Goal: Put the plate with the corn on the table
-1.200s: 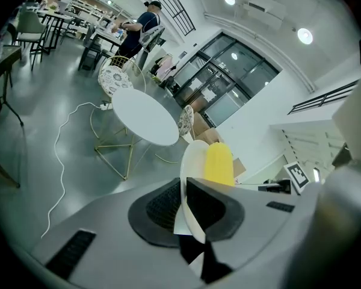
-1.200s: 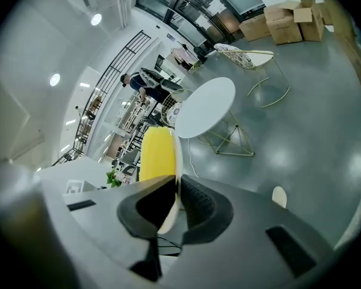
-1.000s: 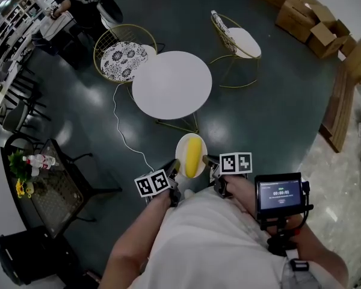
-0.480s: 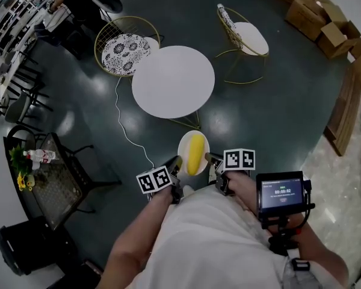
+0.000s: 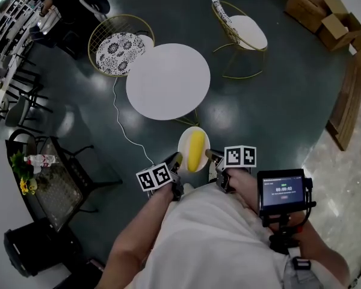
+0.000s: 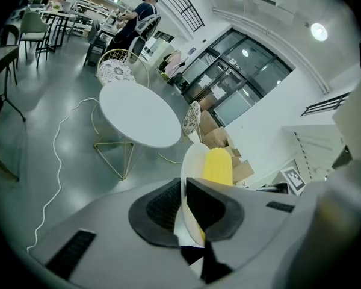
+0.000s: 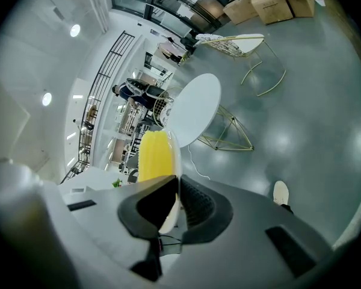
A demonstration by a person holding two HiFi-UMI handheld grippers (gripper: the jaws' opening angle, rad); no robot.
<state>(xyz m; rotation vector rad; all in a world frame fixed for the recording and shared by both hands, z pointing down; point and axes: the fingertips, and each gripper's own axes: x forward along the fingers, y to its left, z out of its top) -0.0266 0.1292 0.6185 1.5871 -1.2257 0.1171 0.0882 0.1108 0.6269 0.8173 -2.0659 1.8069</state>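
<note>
Plate [image 5: 182, 146] rim clamped by left hand-held gripper [image 6: 183, 205] | right hand-held gripper [image 7: 175, 200] likewise | corn [image 5: 195, 150] part-hidden

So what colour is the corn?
Yellow. The corn shows best in the head view.

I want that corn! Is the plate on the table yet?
Not yet. Done: the left gripper and right gripper each clamp the plate by its rim. In hand: the plate with corn hangs over the floor, short of the round white table. Left: reach it and set the plate down.
</note>
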